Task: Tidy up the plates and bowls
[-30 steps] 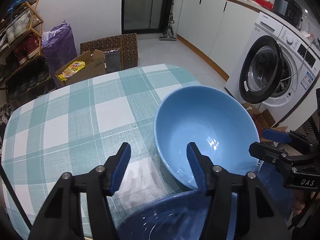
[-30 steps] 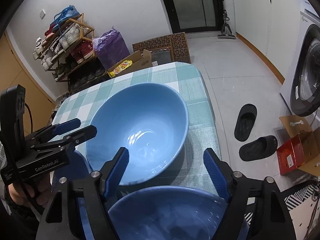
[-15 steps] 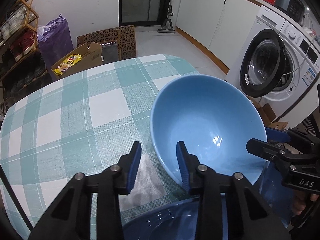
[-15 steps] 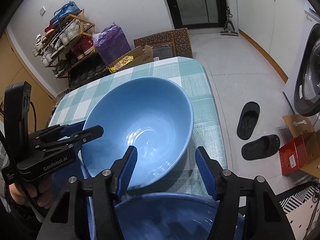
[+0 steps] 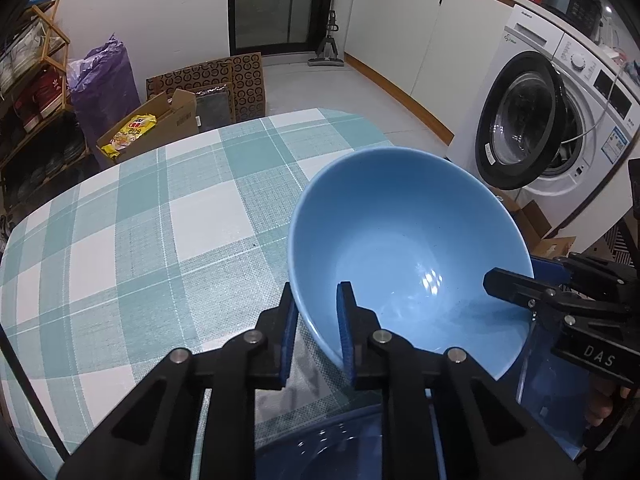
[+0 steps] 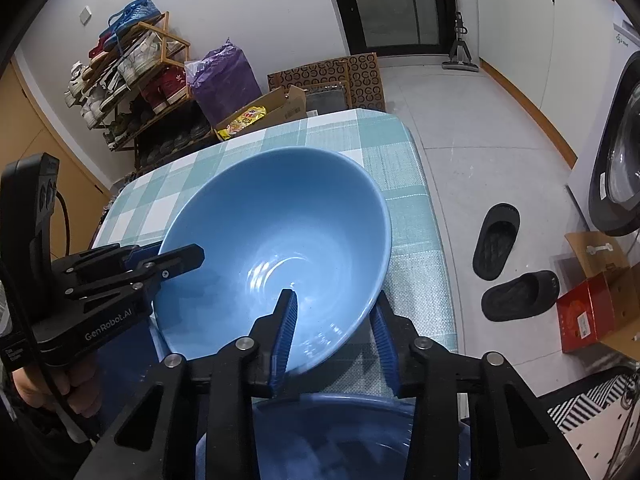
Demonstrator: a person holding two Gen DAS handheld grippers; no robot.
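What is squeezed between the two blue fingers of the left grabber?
The rim of the light blue bowl. In the left wrist view, the left gripper has just closed on it, one pad inside the bowl and one outside.

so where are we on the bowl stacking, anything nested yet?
Nothing nested yet. In hand: both grippers have just closed on the light blue bowl, left gripper on its left rim, right gripper on the right rim, one pad inside and one outside. The bowl sits tilted above the checked table. Left: setting it into the dark blue bowl below.
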